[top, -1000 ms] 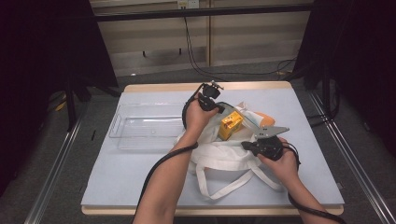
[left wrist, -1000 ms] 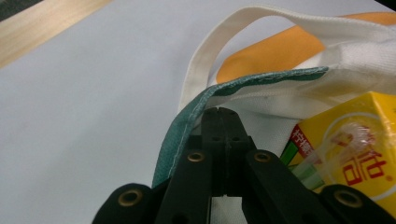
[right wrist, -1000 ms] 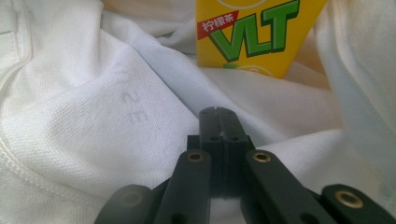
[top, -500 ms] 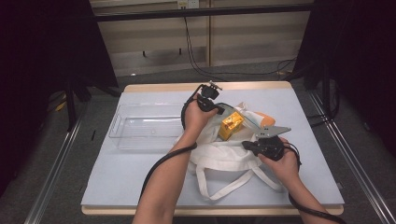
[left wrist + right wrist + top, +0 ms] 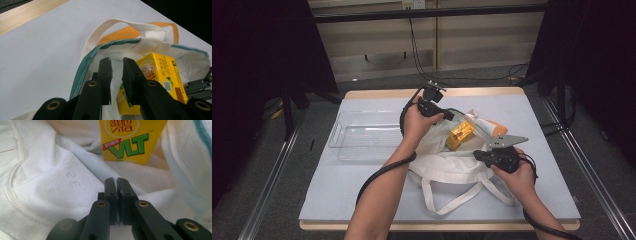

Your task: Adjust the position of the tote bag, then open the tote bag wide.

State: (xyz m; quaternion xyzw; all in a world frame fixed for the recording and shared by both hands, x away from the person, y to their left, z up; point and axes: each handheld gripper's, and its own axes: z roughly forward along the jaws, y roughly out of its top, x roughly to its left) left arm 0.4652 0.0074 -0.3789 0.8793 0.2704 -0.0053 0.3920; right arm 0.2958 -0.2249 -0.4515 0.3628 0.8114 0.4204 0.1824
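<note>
A white tote bag (image 5: 447,167) with a teal-edged mouth and an orange panel lies on the table. A yellow drink carton (image 5: 460,135) lies in its opening. My left gripper (image 5: 451,116) hovers over the bag's far rim. Its jaws have just been opening and stand slightly apart, with nothing between them (image 5: 116,62). The carton (image 5: 160,72) lies just beyond them. My right gripper (image 5: 476,154) is at the bag's near edge, shut on the white cloth (image 5: 115,181). The carton (image 5: 130,140) stands close ahead of it.
A clear plastic tray (image 5: 334,135) sits left of the bag on the pale blue mat (image 5: 337,195). The bag's handles (image 5: 462,200) trail toward the front edge. Dark floor and metal rails surround the table.
My left hand has lifted a little off the bag's rim. The right hand, the bag and the carton have stayed put.
</note>
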